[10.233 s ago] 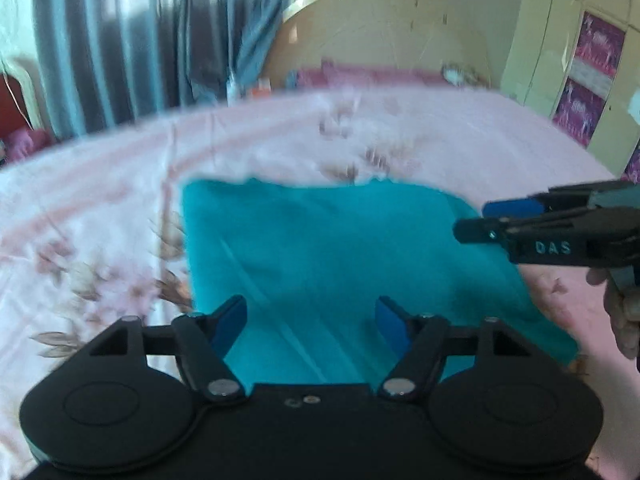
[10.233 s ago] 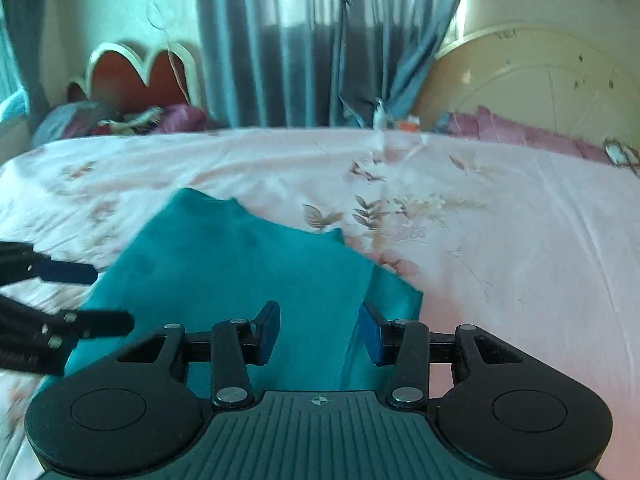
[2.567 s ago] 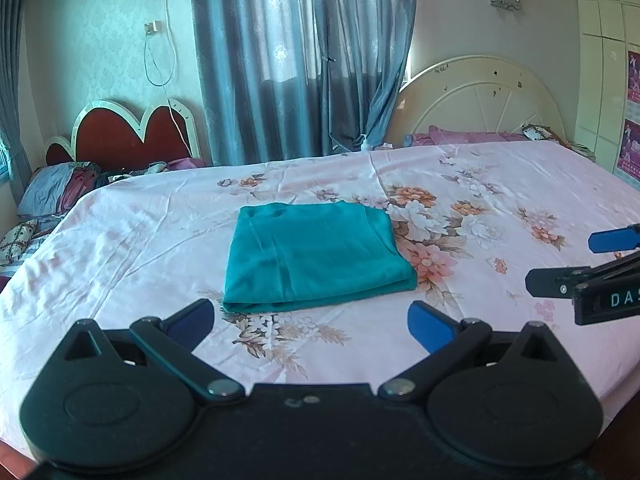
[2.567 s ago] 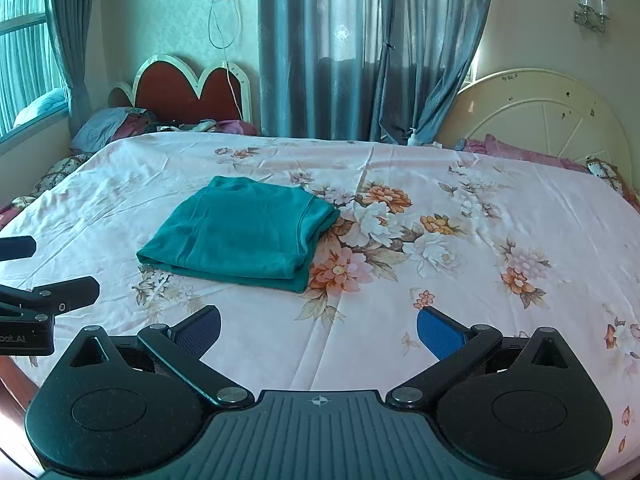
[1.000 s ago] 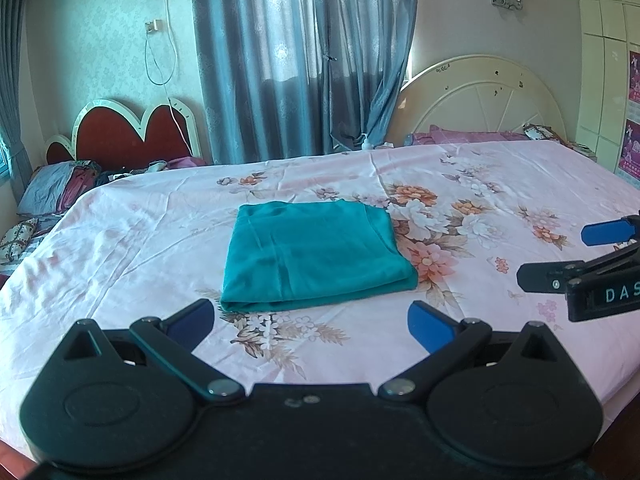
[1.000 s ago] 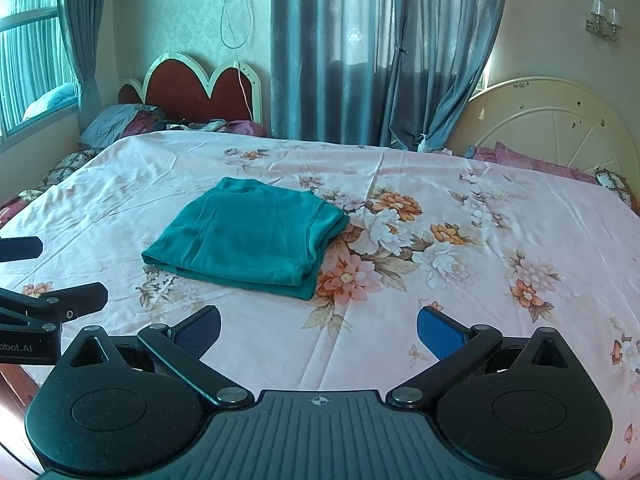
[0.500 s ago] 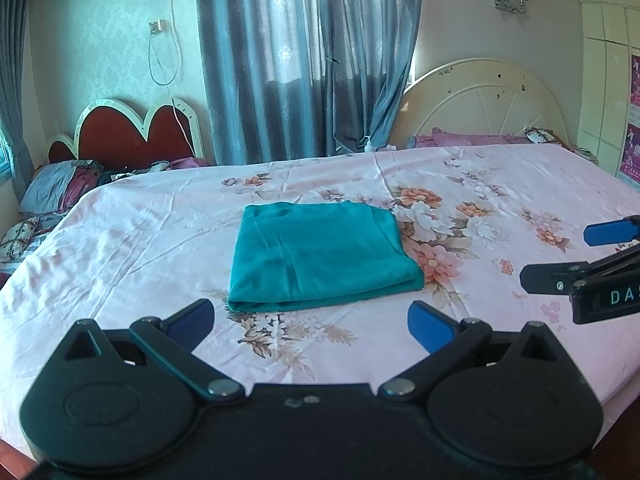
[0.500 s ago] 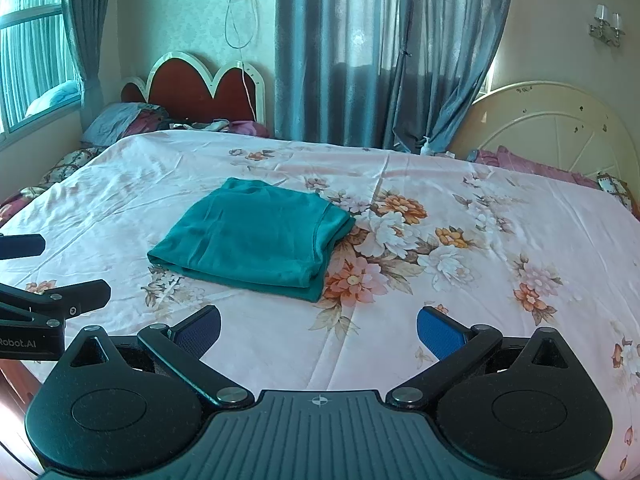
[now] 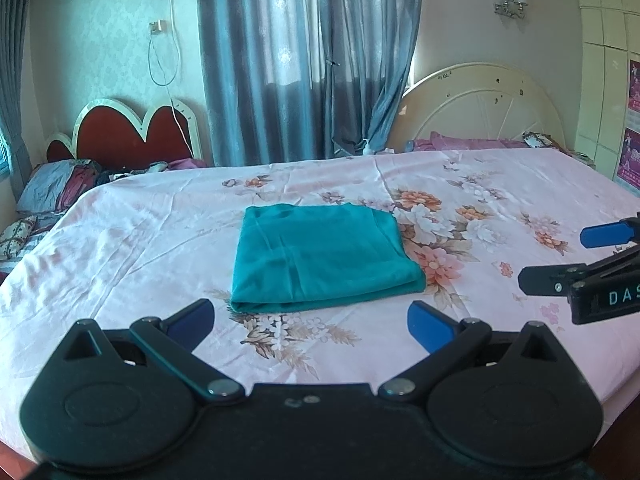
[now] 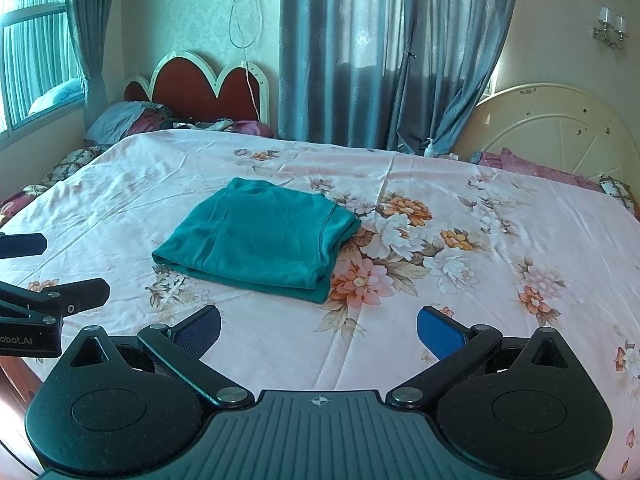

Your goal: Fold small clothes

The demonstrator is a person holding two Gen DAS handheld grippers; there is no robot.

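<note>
A teal garment (image 9: pixel 320 256) lies folded into a flat rectangle in the middle of the pink floral bedsheet (image 9: pixel 120 248). It also shows in the right wrist view (image 10: pixel 256 236). My left gripper (image 9: pixel 310 320) is open and empty, held back from the garment above the bed's near edge. My right gripper (image 10: pixel 318 328) is open and empty, also short of the garment. The right gripper's fingers (image 9: pixel 560 276) show at the right edge of the left wrist view. The left gripper's fingers (image 10: pixel 60 292) show at the left edge of the right wrist view.
A red heart-shaped headboard (image 9: pixel 132 136) and pillows (image 9: pixel 56 188) stand at the far left. A cream round headboard (image 9: pixel 480 112) stands at the far right. Grey-blue curtains (image 9: pixel 304 60) hang behind the bed. A wardrobe (image 9: pixel 608 80) is at the right.
Ten seconds ago both grippers were close over the teal cloth. Both have since pulled back with jaws wide, and the garment lies folded. In the last second the views only shifted slightly.
</note>
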